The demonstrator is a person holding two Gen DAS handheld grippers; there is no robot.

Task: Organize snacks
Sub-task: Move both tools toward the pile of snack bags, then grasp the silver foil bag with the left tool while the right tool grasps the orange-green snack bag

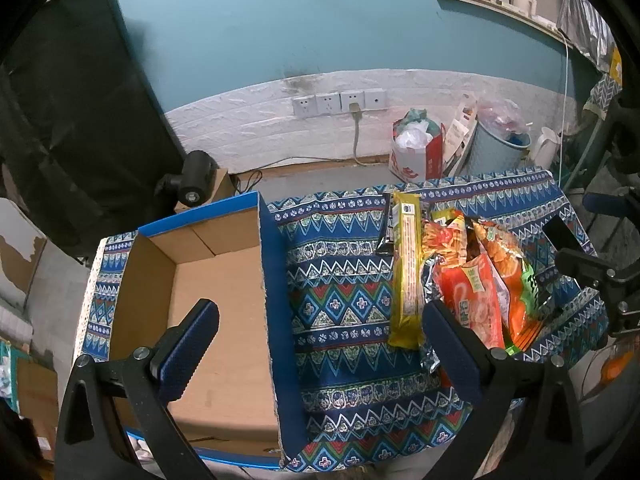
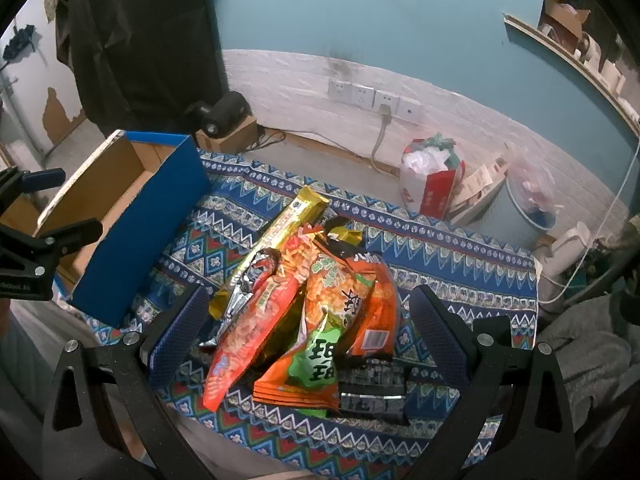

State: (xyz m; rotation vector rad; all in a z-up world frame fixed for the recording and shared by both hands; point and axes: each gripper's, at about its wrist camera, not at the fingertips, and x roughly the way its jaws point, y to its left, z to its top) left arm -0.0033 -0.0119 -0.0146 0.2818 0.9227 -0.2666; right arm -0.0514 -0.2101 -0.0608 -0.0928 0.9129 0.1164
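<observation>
The snack packets lie in a loose pile on the patterned counter, to the right of the empty blue box. They look light, crinkly and slippery, so you should pinch a sealed edge, not the puffed middle. Your right tool is spread wide around the pile, grasping nothing. Your left tool is released too, above the box wall.

The left wrist view looks down and forward from above the table, its fingers framing the open cardboard box, with the snack pile beyond the right finger. The right wrist view sits nearer, the same snack pile between its fingers, the box off past the left finger. Both views share the wall sockets.
</observation>
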